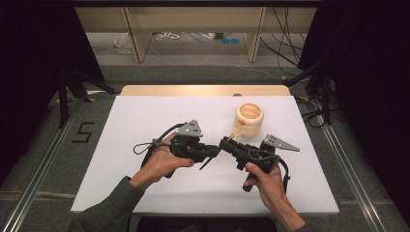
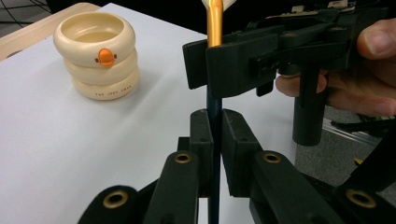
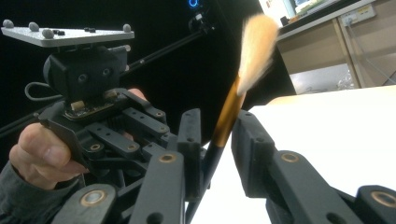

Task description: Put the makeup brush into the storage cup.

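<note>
Your left gripper clamps one brush by its dark handle; your right gripper brackets its orange ferrule, pads not touching. One three-ringed cream holder stands just beyond.

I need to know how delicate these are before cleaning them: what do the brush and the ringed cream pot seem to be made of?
Brush: soft pale bristles, fluffy and blurred at the tip; a shiny orange-gold ferrule, probably metal; a dark, smooth handle, wood or plastic. Ringed cream pot: smooth, faintly glossy cream surface with soft highlights, likely glazed ceramic or moulded plastic; a small orange knob on its side.
</note>
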### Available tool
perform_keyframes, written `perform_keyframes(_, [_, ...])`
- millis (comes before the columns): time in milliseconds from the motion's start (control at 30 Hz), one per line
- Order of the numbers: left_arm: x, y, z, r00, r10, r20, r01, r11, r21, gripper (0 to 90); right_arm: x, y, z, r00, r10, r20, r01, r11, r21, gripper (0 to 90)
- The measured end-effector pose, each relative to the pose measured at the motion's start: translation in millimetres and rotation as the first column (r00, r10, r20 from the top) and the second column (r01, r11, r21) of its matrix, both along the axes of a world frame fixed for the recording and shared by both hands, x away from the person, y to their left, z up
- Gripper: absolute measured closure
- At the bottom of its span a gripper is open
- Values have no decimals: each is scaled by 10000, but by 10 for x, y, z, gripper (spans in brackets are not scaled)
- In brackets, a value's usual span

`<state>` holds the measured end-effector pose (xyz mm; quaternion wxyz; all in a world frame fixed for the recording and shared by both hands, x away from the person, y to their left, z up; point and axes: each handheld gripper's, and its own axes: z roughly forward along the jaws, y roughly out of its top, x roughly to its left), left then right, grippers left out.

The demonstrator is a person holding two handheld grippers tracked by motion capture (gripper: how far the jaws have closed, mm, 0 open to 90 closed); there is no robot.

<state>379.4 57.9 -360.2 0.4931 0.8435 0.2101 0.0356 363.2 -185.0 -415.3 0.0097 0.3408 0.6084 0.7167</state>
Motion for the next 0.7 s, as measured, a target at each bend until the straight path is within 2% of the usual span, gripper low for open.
perform_keyframes(167, [-10, -11, 6, 10000, -20, 86, 20, 10000, -35, 834, 18, -9, -12, 10000, 52, -54, -50, 9997, 234, 783])
perform_keyframes(233, [-4, -11, 5, 9999, -56, 126, 57, 10000, -50, 834, 6, -8, -3, 9996, 73, -271, -65, 9995, 322, 798])
perform_keyframes(267, [-6, -13, 4, 9999, -53, 110, 54, 10000, -55, 833, 13, -9, -9, 9998, 100, -150, -95, 9994, 337, 808])
perform_keyframes(367, [-13, -20, -4, 9999, -68, 138, 70, 9999, -146, 834, 7, -1, -3, 9997, 180, -172, -171, 9988, 469, 835])
perform_keyframes(433, [-12, -18, -7, 9998, -161, 75, 163, 9996, -222, 834, -5, 2, 7, 9996, 187, -216, -178, 9989, 423, 836])
perform_keyframes(500, [-17, -15, 0, 9995, -162, 287, 167, 9997, -173, 834, -3, -1, 9, 9995, 240, -219, -229, 9987, 464, 837])
perform_keyframes(567, [-23, -14, 0, 9996, -111, 241, 117, 9996, -242, 834, -7, -5, 18, 9995, 258, -184, -250, 9987, 444, 837])
perform_keyframes(700, [-26, -10, 3, 9998, -125, 169, 133, 9989, -440, 831, -7, -12, 33, 9997, 240, 72, -241, 9994, 243, 838])
